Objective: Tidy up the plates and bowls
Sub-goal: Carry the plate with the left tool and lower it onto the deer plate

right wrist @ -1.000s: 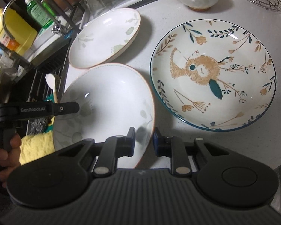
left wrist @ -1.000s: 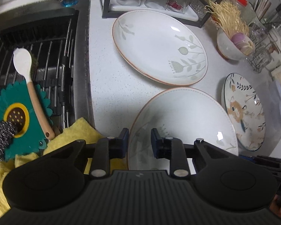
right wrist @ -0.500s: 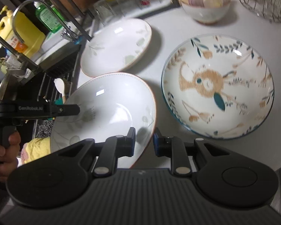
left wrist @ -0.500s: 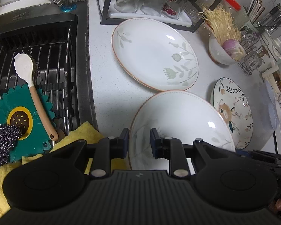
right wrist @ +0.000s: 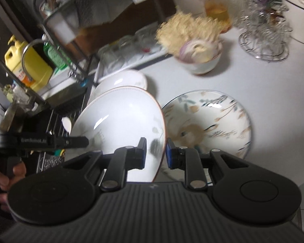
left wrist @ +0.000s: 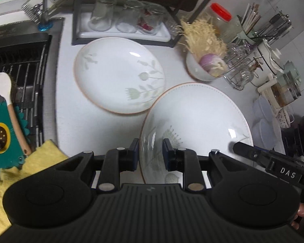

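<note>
White glazed porcelain sits between both sets of jaws: the left gripper (left wrist: 150, 154) pinches the near rim of a leaf-patterned white plate (left wrist: 196, 121) with its jaws drawn narrow, one pad under the rim and one on the inner face, and the right gripper (right wrist: 156, 153) clamps the opposite edge of the same plate in the same narrow way. The plate hangs tilted between the two, clear of the white counter (left wrist: 111, 129).

Doing this step well probably means keeping both grips equally firm and moving the two hands together, so the rim neither twists nor slides off the pads. The likely destination is the matching floral plate (left wrist: 119, 77), which lies flat on the counter just beyond the held one, near the glass rack (left wrist: 121, 30). The held plate should be levelled and centred over it before being lowered, and neither side released until it rests fully.

To the right, a blue-rimmed rabbit-pattern dish (right wrist: 208, 121) lies flat on the counter, close beside the lifted plate's edge. A bowl of onion and dried fibres (left wrist: 204, 68) stands farther back.
</note>
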Tool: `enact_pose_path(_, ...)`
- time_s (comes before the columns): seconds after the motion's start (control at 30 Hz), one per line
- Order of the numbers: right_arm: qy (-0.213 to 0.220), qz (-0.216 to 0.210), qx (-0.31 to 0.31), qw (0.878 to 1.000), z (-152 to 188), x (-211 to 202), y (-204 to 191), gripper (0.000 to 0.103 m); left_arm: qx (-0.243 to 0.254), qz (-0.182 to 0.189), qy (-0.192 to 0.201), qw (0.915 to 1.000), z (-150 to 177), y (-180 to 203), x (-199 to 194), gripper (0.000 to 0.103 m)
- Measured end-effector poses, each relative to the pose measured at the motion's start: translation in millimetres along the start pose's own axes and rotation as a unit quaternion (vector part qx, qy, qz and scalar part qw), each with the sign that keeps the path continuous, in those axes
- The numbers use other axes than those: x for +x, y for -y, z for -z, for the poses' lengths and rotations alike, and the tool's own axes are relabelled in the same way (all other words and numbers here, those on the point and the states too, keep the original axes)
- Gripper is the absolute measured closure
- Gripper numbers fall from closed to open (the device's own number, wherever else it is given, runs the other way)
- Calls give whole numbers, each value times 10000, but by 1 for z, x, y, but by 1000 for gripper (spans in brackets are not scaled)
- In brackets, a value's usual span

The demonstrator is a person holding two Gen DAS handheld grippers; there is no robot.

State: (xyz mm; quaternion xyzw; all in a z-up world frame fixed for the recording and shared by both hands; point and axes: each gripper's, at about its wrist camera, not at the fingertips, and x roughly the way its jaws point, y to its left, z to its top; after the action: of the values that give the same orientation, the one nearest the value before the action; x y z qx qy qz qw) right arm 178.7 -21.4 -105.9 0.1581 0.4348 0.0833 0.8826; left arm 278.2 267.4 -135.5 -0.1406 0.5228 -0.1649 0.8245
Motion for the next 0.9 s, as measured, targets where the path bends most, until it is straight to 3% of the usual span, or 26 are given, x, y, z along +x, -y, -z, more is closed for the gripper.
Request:
enact_pose_path(0.5,141,131,220,9996,-11,-5,94,80,193,-322,12,9993,-6,90,65,76)
enact_pose_path(0.9,337,113,99,9993,-12,13,133,80,293,-607,-115,9977,-13,116,104,76)
